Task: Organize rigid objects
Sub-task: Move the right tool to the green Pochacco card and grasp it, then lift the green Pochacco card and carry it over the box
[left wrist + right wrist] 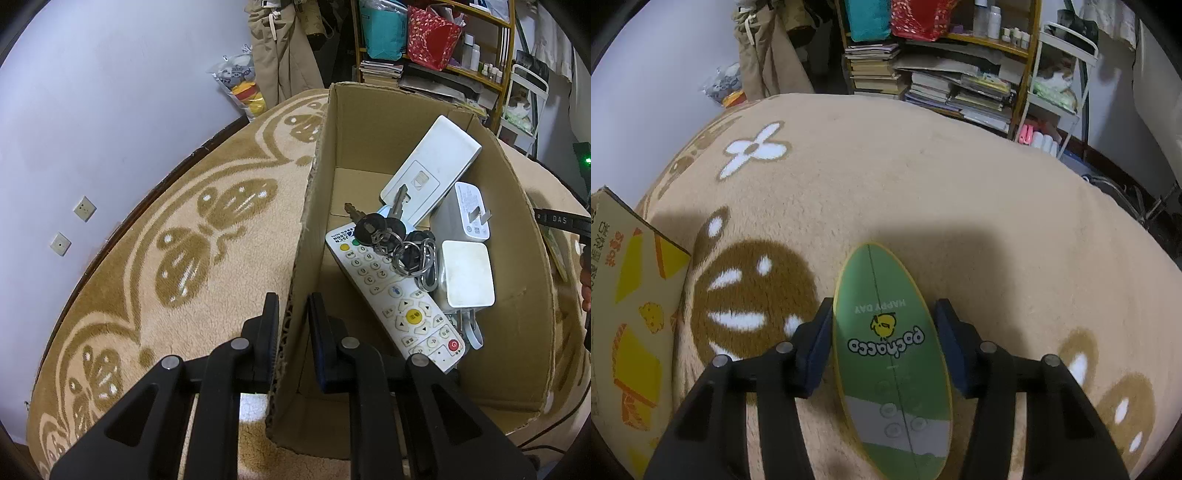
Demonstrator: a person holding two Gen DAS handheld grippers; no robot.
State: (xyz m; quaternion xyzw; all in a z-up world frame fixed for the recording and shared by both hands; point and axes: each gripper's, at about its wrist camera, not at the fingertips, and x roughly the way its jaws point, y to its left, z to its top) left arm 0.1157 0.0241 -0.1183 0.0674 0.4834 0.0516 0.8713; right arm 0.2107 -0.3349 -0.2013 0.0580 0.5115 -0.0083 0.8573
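Note:
My left gripper [292, 314] straddles the near left wall of an open cardboard box [314, 206], jaws close on either side of it. The box holds a white remote [397, 302], a bunch of keys [388, 230], a flat white device [432, 166] and two white chargers [466, 273]. My right gripper [884, 321] stands open around a green oval Pochacco board [890, 343] lying on the blanket; the left pad touches its edge, the right pad stands apart. The box's printed outer side [631, 314] shows at the left of the right wrist view.
Everything rests on a tan blanket with brown butterfly and flower patterns [184, 236]. Behind it stand a bookshelf with stacked books and bags [931, 74], hanging clothes [280, 48] and a white rack [1060, 74]. A lilac wall [92, 92] runs along the left.

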